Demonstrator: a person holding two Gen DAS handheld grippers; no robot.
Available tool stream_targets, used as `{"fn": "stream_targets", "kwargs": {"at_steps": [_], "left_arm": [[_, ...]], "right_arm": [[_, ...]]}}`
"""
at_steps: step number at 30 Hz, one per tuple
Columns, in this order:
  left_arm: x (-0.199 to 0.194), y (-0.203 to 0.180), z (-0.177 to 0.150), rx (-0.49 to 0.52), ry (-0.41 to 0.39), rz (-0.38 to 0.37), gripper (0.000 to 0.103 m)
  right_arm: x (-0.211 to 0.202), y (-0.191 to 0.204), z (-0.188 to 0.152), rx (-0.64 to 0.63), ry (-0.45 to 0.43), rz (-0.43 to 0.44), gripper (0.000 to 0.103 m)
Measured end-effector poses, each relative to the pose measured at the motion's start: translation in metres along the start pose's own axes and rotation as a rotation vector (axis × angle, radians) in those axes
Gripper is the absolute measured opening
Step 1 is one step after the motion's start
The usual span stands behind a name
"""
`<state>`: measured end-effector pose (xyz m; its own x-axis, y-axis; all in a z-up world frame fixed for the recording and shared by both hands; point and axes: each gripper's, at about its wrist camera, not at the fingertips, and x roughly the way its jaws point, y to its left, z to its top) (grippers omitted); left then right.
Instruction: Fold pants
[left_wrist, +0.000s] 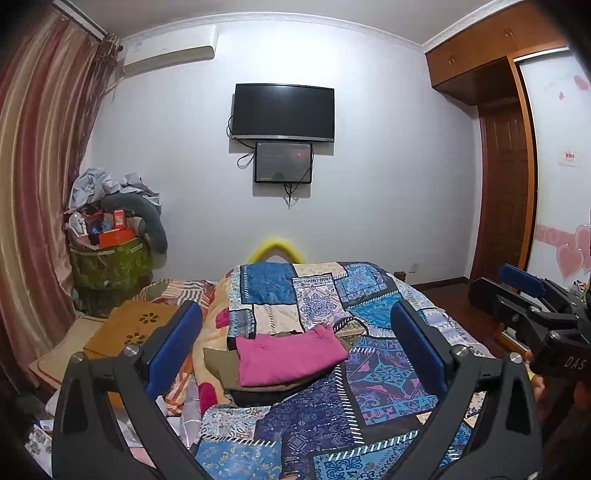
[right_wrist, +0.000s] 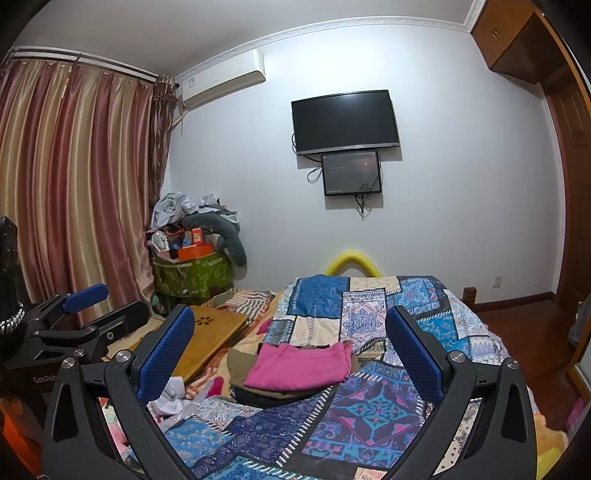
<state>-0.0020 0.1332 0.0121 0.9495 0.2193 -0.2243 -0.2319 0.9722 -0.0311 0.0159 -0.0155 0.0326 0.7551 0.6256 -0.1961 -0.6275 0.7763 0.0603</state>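
Folded pink pants (left_wrist: 288, 358) lie on top of a small stack of folded olive and dark garments (left_wrist: 221, 363) on the patchwork bedspread (left_wrist: 369, 398). They also show in the right wrist view (right_wrist: 301, 365), on the same stack (right_wrist: 240, 362). My left gripper (left_wrist: 295, 343) is open and empty, held above and short of the stack. My right gripper (right_wrist: 290, 343) is open and empty too, at a similar height. The right gripper shows at the right edge of the left wrist view (left_wrist: 517, 291), and the left gripper at the left edge of the right wrist view (right_wrist: 96, 302).
A wooden lap desk (right_wrist: 207, 339) lies left of the stack on the bed. Loose clothes (right_wrist: 173, 398) lie at the near left. A cluttered green bin (right_wrist: 192, 273) stands by the curtain (right_wrist: 74, 192). A TV (right_wrist: 345, 122) hangs on the far wall.
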Motion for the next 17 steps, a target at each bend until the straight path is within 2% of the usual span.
{"fn": "stream_targets", "kwargs": {"at_steps": [17], "left_arm": [[0.013, 0.003, -0.003, -0.012, 0.037, -0.012, 0.103]], "right_arm": [[0.002, 0.0, 0.0, 0.011, 0.013, -0.008, 0.103]]}}
